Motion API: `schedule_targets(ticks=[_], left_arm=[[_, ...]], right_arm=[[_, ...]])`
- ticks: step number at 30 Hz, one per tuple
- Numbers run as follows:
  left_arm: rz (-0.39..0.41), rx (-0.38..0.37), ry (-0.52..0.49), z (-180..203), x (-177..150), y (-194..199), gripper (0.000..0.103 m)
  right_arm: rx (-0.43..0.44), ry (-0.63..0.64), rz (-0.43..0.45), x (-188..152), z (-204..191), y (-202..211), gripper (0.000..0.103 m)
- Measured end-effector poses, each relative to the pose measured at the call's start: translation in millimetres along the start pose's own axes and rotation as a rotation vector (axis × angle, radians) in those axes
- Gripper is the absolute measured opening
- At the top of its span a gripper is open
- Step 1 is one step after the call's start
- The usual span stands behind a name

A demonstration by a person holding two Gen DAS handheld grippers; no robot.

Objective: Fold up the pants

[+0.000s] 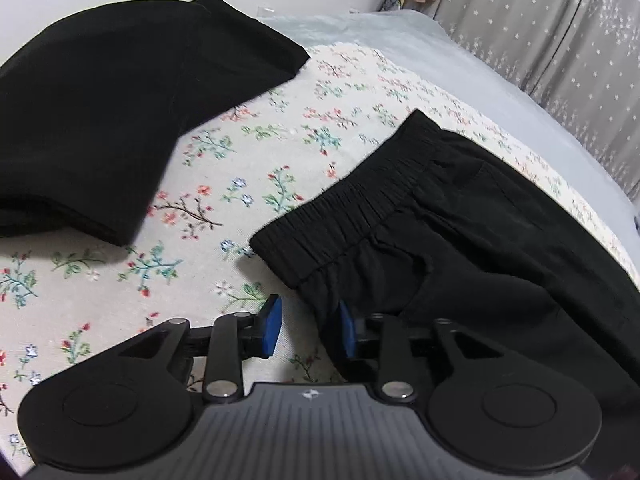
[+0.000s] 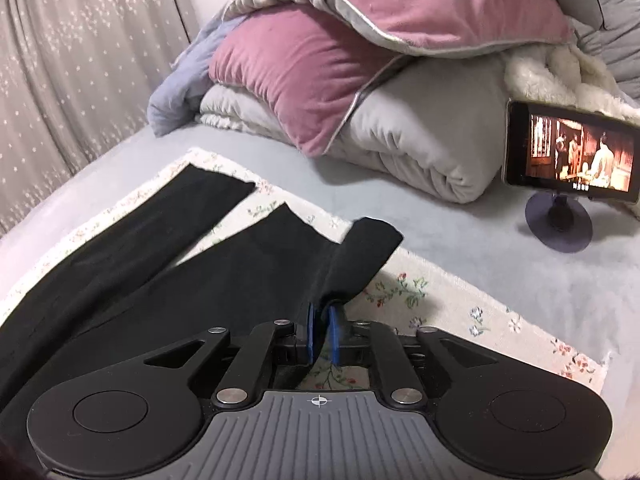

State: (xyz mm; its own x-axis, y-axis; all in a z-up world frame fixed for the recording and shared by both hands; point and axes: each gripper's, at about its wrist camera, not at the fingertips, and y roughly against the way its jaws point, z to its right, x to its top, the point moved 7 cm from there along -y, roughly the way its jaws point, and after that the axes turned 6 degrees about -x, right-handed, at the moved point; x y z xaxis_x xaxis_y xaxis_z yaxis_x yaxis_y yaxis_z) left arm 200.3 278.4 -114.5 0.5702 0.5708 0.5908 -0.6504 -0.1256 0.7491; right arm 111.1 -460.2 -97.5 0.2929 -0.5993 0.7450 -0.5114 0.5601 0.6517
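Observation:
Black pants lie on a floral cloth on the bed. In the left wrist view their elastic waistband runs diagonally at centre right. My left gripper is open, its right blue pad at the pants' side edge just below the waistband. In the right wrist view the two legs stretch away to the left, and a folded strip of black fabric rises from my right gripper, which is shut on it.
A folded black garment lies at the left on the floral cloth. A pile of pink and grey bedding and a phone on a stand sit at the head of the bed. Starred curtains hang alongside.

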Motion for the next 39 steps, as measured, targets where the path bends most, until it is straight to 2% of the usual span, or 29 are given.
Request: schedule_targets(ticks=[3,7,10,14,16,17,21,26,28,31,35,39], left_arm=[[0.031,0.019,0.027,-5.4,7.6,9.7,0.042],[0.105,0.105,0.014,-9.7,27.8,17.6,0.046],[0.152,0.156,-0.018,-5.4,46.1,16.8,0.048],[0.187,0.120,-0.057,17.2,66.2,7.8,0.056],[0.181,0.059,-0.116,36.4,73.9,-3.3,0.073],[0.174,0.034,-0.141,45.8,76.7,-10.5,0.075],[0.149,-0.022,-0.199,73.1,90.5,-43.0,0.077],[0.147,-0.041,-0.298,92.8,105.6,-81.0,0.083],[0.125,-0.076,-0.303,96.4,112.4,-95.9,0.084],[0.085,-0.104,-0.279,100.6,124.9,-116.8,0.084],[0.050,-0.119,-0.314,119.7,138.6,-137.2,0.084],[-0.002,-0.153,-0.293,144.4,155.3,-165.1,0.084]], right_arm=[[0.003,-0.011,0.010,2.5,0.9,5.9,0.012],[-0.004,0.004,0.061,10.0,-2.9,15.5,0.024],[0.046,-0.003,0.044,12.9,-11.7,15.1,0.033],[0.037,0.045,0.097,23.0,-31.5,20.1,0.035],[0.042,0.073,0.120,29.1,-42.8,20.1,0.046],[0.054,0.088,0.117,30.5,-49.6,17.9,0.049],[0.128,0.162,0.063,29.0,-87.7,-0.6,0.052],[0.164,0.360,0.070,31.0,-143.7,-28.9,0.055],[0.183,0.409,0.052,29.6,-159.6,-41.1,0.055],[0.234,0.425,-0.004,35.3,-180.1,-65.7,0.055],[0.250,0.389,-0.078,58.3,-198.9,-102.8,0.055],[0.279,0.347,-0.160,83.0,-229.2,-146.5,0.055]])
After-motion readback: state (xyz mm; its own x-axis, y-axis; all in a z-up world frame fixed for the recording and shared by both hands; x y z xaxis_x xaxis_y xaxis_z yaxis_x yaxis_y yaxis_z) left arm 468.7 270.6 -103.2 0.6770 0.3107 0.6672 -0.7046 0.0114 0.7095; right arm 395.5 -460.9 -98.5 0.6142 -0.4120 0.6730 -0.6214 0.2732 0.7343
